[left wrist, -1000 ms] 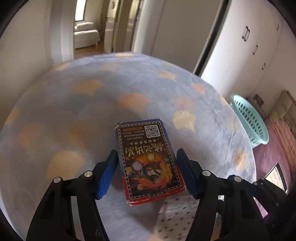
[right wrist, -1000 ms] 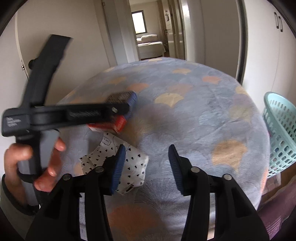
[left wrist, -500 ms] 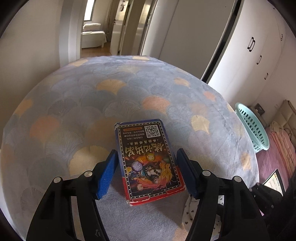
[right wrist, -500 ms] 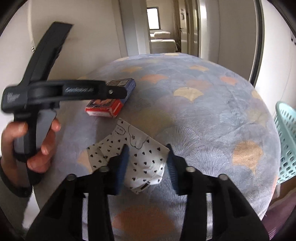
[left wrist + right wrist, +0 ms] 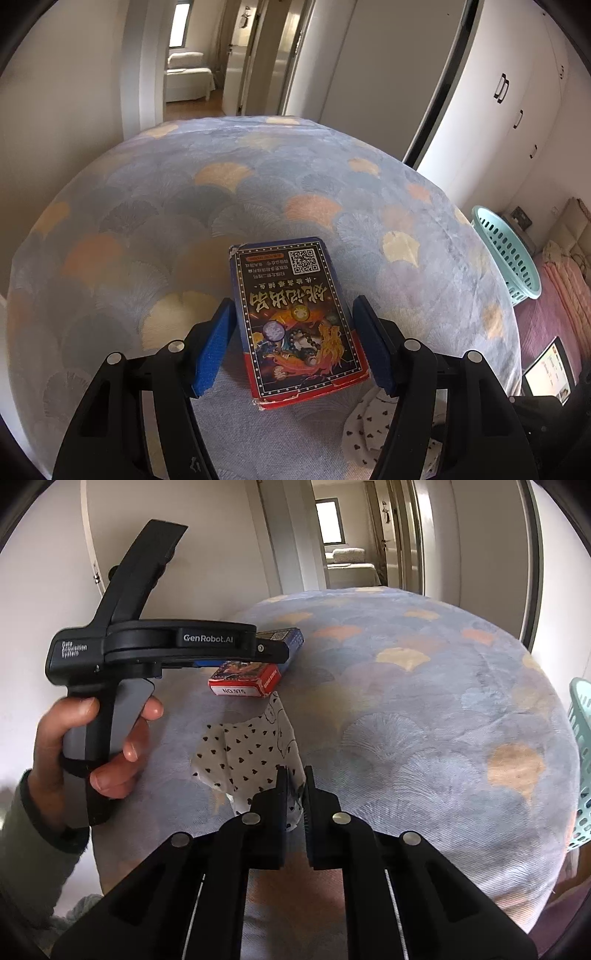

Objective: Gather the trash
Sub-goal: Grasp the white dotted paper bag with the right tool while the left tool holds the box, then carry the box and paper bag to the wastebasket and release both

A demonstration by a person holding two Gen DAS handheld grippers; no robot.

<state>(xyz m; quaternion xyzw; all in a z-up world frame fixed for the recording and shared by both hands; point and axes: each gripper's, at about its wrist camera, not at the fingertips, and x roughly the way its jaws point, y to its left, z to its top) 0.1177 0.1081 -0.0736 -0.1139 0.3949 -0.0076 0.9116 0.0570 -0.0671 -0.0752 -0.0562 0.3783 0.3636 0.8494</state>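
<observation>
A blue and red card box (image 5: 291, 314) sits between the blue pads of my left gripper (image 5: 293, 301), which is shut on its long sides just above the bed. From the right wrist view the same box (image 5: 243, 681) sticks out under the left gripper (image 5: 273, 653), held by a person's hand (image 5: 110, 738). A crumpled white paper with black hearts (image 5: 247, 753) lies on the blanket below the box. My right gripper (image 5: 294, 775) is closing, and its pads pinch the paper's near edge. A corner of the paper (image 5: 364, 432) shows in the left wrist view.
The bed is covered by a blue blanket (image 5: 424, 720) with orange and cream fan shapes. A mint plastic basket (image 5: 506, 254) stands on the floor off the bed's right side, by a lit screen (image 5: 546, 373). White wardrobes and an open doorway lie beyond.
My right gripper's jaws went from wide apart to pinched on the heart-print paper, after shifting onto it. The left gripper kept the box and turned slightly.
</observation>
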